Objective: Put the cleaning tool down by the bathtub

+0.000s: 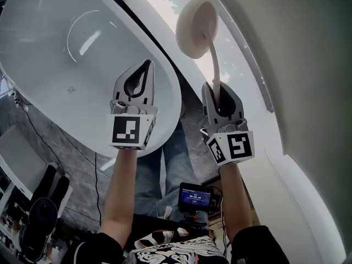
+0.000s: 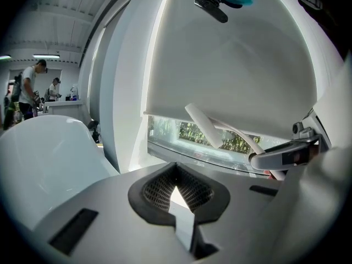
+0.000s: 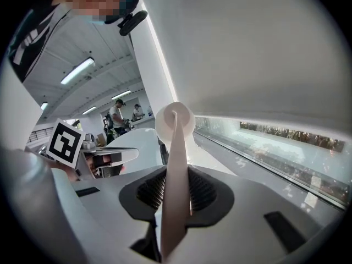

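The cleaning tool has a round pale sponge head on a long thin handle. My right gripper is shut on the handle's lower end and holds the tool up, with its head over the gap between the white bathtub and the window ledge. In the right gripper view the handle runs between the jaws up to the head. My left gripper hovers over the tub's rim, shut and empty. In the left gripper view its jaws meet with nothing between them, and the handle shows beyond them.
A white window ledge runs along the right of the tub. Below are grey stone floor, black cables and a small screen device at the person's waist. People stand far off in the room.
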Tool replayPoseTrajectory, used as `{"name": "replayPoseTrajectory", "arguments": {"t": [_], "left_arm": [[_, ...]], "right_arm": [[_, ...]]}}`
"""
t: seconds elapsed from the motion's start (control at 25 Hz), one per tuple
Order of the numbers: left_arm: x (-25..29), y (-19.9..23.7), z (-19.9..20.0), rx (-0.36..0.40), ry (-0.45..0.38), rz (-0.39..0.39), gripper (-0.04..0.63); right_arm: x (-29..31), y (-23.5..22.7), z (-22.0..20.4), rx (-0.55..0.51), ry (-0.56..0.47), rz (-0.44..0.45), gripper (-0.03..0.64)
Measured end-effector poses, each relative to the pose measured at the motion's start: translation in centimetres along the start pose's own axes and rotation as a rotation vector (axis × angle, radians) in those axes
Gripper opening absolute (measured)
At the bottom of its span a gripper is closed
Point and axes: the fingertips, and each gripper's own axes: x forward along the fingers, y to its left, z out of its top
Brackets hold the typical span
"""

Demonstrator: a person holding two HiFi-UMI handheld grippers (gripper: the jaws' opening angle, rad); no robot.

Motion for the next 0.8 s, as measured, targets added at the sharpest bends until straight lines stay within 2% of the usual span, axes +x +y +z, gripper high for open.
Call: {"name": "replayPoseTrajectory", "arguments": {"t": [0.36, 0.64, 0.8], "left_arm": [[2.5, 0.3, -4.6, 0.013, 0.063, 0.002, 0.009], [4.5, 0.6, -7.0, -0.001, 0.028, -0.002, 0.009], [4.2, 1.3, -8.9, 0.018, 0.087, -0.006, 0.009]], "right_arm": [[2.3, -1.9, -4.7, -0.003, 0.039, 0.001, 0.106], [4.6, -3.3, -8.7, -0.017, 0.081, 0.000, 0.106], [5.2, -3.4, -10.4, -0.020, 0.106, 0.001, 0.106]]}}
